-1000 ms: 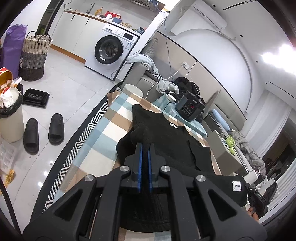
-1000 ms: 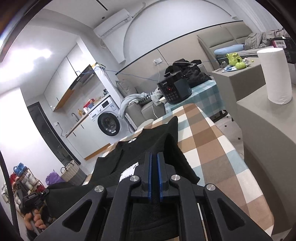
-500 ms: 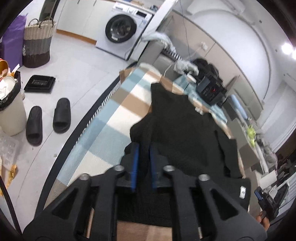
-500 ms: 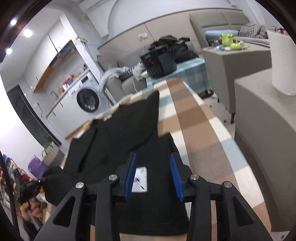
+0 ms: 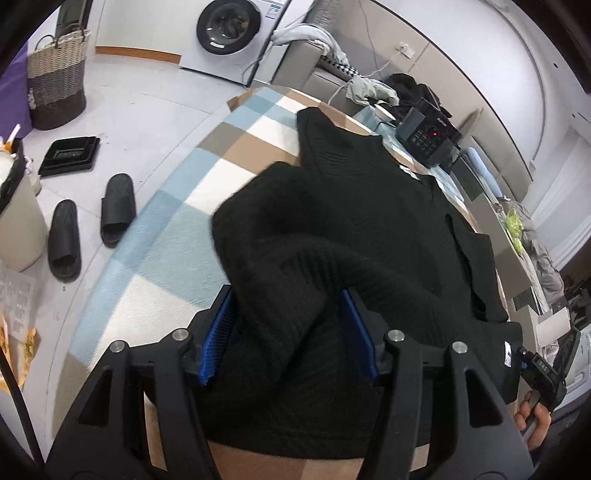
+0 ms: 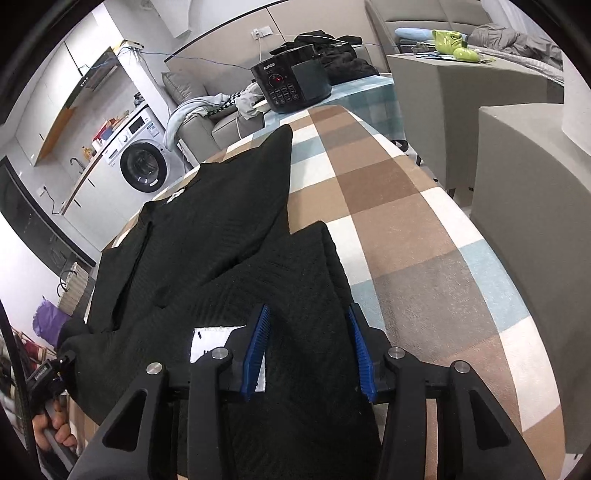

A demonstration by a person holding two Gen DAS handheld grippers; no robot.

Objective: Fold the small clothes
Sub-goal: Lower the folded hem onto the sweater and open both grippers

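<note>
A black knit sweater (image 5: 369,206) lies spread on the checked tablecloth (image 5: 177,236), with its lower part folded up over the body. My left gripper (image 5: 288,332) hovers low over the near left fold. Its jaws are opening, and a loose hump of knit sits between the blue pads (image 5: 221,328) without being pinched. In the right wrist view the sweater (image 6: 221,229) lies flat, a white label (image 6: 207,341) showing. My right gripper (image 6: 308,354) is just above its near right edge. Its jaws are opening and the fabric rests under the pads (image 6: 360,350), not clamped.
A black rice cooker (image 6: 291,86) stands at the table's far end. Grey cabinets (image 6: 524,177) flank the right side. On the floor to the left are black slippers (image 5: 92,221), a woven basket (image 5: 55,88), a bin (image 5: 14,221) and a washing machine (image 5: 229,26).
Both grippers were shut on folds of the sweater; they came down toward the table and their jaws have spread. The fabric has dropped onto the sweater.
</note>
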